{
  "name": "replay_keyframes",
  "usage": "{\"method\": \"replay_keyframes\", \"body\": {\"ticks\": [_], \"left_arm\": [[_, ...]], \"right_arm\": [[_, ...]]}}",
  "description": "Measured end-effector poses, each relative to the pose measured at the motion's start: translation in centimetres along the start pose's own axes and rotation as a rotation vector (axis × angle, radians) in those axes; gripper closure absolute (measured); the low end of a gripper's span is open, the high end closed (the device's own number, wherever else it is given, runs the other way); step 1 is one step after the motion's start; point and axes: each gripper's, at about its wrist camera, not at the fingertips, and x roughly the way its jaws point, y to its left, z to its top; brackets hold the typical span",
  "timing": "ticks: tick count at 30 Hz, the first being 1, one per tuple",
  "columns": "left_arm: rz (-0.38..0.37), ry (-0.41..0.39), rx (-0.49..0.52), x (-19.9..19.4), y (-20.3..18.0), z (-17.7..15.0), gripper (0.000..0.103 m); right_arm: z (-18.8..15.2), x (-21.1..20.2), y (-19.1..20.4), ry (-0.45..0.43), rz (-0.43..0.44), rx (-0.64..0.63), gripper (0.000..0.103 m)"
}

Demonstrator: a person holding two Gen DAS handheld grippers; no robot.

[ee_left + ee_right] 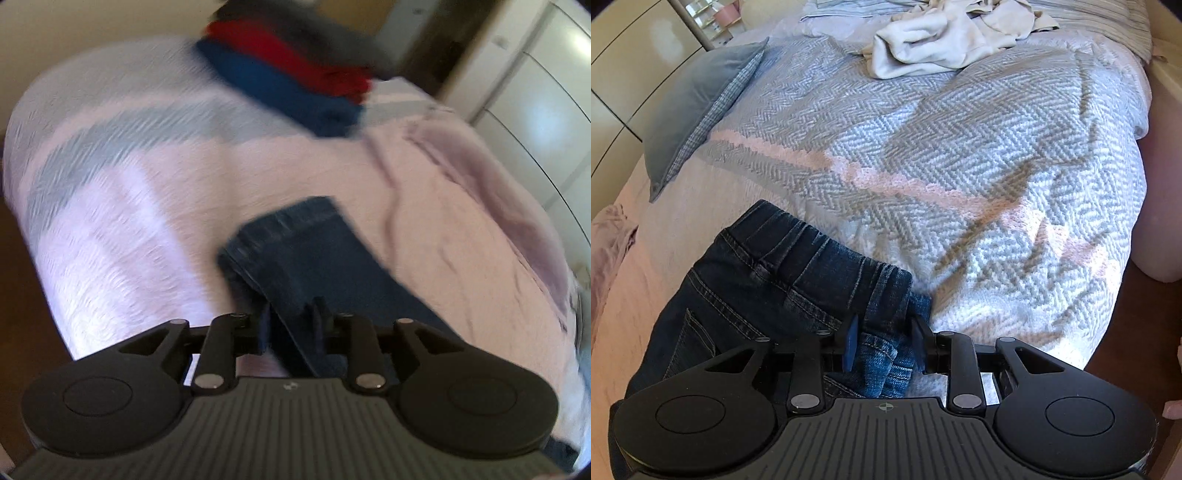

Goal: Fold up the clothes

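A pair of dark blue jeans (pixel 768 291) lies on a bed's herringbone blanket (pixel 979 177), caught between two hand-held claws. The right gripper (pixel 886 341) clenches bunched denim at the waistband corner, fingers pinching the cloth between them. The left gripper (pixel 291 325) grasps the folded leg end of the jeans (pixel 303 251), which stretches away toward 12 o'clock; that view is smeared with motion. At 12 o'clock from the left gripper sits a stack of folded clothes (pixel 291 74), red over blue. At 12 o'clock from the right gripper lies a crumpled cream garment (pixel 942 33); a grey-blue pillow (pixel 698 107) rests at 10 o'clock
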Motion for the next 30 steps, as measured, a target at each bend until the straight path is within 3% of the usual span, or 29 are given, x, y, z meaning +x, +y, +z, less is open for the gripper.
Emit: {"method": "replay_keyframes", "body": {"ticks": [5, 9, 11, 13, 15, 18, 20, 22, 24, 26, 30], "left_arm": [[0.094, 0.01, 0.131, 0.8, -0.4, 0.3, 0.086], [0.26, -0.049, 0.121, -0.8, -1.3, 1.0, 0.063], [0.375, -0.118, 0.141, -1.5, -2.6, 1.2, 0.07], [0.419, -0.158, 0.207, -2.3, -4.5, 1.1, 0.07], [0.363, -0.178, 0.29, -2.8, -6.9, 0.2, 0.072], [0.245, -0.099, 0.443, -1.9, -10.8, -2.3, 0.072], [0.266, -0.016, 0.542, -0.1, -13.0, -4.5, 0.073], [0.305, 0.03, 0.544, 0.5, -14.3, -6.1, 0.09], [0.211, 0.025, 0.529, -0.9, -16.2, -6.7, 0.087], [0.13, 0.037, 0.582, -2.1, -18.9, -7.5, 0.087], [-0.172, 0.2, 0.67, -3.1, -26.1, -9.4, 0.087]], "right_arm": [[0.3, 0.2, -0.1, 0.015, 0.01, -0.038, 0.073], [0.7, -1.2, 1.4, -0.038, -0.064, -0.171, 0.056], [1.0, -2.1, 2.3, -0.072, -0.109, -0.248, 0.055], [1.2, -2.9, 3.3, -0.112, -0.159, -0.33, 0.055], [1.0, -3.3, 4.3, -0.148, -0.145, -0.425, 0.055], [0.7, -3.2, 5.7, -0.169, -0.053, -0.555, 0.055], [0.8, -3.0, 6.3, -0.174, 0.002, -0.627, 0.055], [2.0, -2.3, 5.9, -0.133, 0.024, -0.617, 0.055], [3.2, -1.6, 5.5, -0.091, 0.045, -0.607, 0.055], [4.4, -0.8, 5.0, -0.049, 0.066, -0.597, 0.055], [6.8, 0.5, 4.7, 0.023, 0.133, -0.585, 0.055]]}}
